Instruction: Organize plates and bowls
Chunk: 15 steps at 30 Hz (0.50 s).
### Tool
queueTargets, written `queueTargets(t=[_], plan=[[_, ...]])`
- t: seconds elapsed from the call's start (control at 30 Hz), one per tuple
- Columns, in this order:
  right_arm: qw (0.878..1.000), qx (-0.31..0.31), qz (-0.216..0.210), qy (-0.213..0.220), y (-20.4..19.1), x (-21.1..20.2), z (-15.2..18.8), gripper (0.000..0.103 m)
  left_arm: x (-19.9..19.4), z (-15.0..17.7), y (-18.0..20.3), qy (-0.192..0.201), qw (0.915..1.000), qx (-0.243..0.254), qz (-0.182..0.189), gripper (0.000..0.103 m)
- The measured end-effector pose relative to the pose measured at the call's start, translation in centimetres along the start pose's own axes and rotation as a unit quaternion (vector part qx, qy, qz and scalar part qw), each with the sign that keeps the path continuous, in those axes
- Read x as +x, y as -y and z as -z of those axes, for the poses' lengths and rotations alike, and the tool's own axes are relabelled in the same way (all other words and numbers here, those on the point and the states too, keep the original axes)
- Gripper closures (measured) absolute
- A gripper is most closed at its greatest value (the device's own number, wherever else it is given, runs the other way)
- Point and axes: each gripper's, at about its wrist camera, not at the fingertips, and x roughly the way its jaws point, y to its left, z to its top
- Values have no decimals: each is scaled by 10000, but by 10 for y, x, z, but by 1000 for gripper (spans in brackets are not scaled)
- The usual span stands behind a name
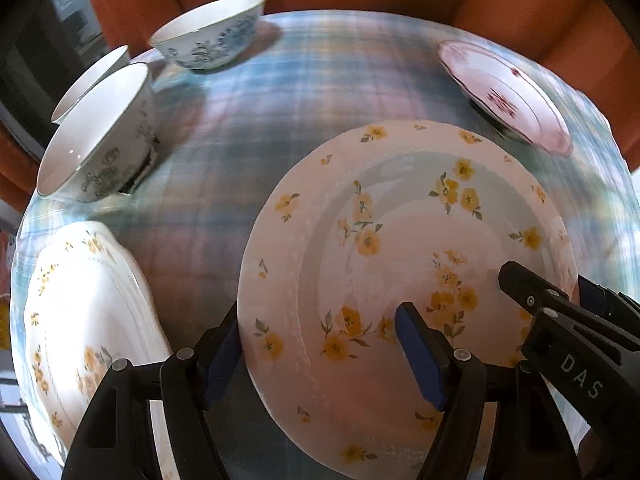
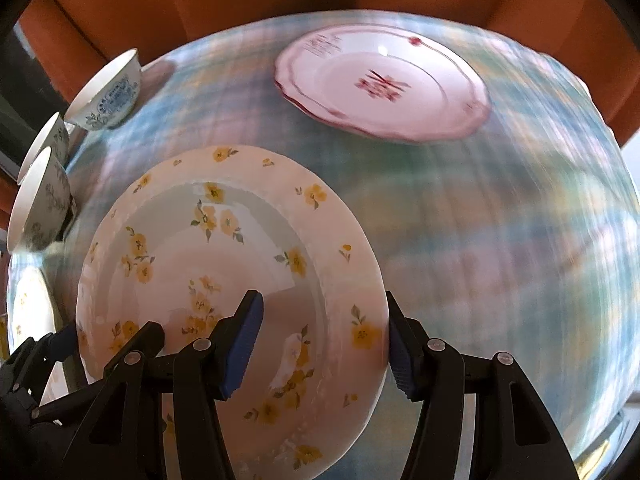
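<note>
Plates and bowls lie on a bench (image 1: 304, 92) covered with a blue plaid cloth. Both grippers are at one yellow-flower plate (image 1: 404, 264), which fills the 5 o'clock part of the left wrist view and the 7 o'clock part of the right wrist view. The left gripper (image 1: 320, 356) has its fingers spread over the plate's left rim, one blue pad outside the edge and one inside on the plate's face; whether they press the rim, one cannot tell. The right gripper (image 2: 324, 348) stands the same way over the right rim, and its grasp also cannot be judged.

In the left wrist view, a second yellow-flower plate (image 1: 84, 320) lies at 8 o'clock, two grey-patterned bowls (image 1: 100, 136) at 10 o'clock, a blue-patterned bowl (image 1: 212, 32) at 11 o'clock, and a pink-rimmed plate (image 1: 504, 92) at 2 o'clock, well apart from the held one.
</note>
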Motion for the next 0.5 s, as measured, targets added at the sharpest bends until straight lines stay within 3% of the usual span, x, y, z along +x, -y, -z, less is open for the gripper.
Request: queueTargets(t=[0.2,0.5], plan=[[9998,151,-149,-28,20,-6,19,42,1,2,7,33,9999,-17,-104,28],[9998,-96,-119,129,17,-1,5,42,-1,0,9,126,9987,-304,-391,27]])
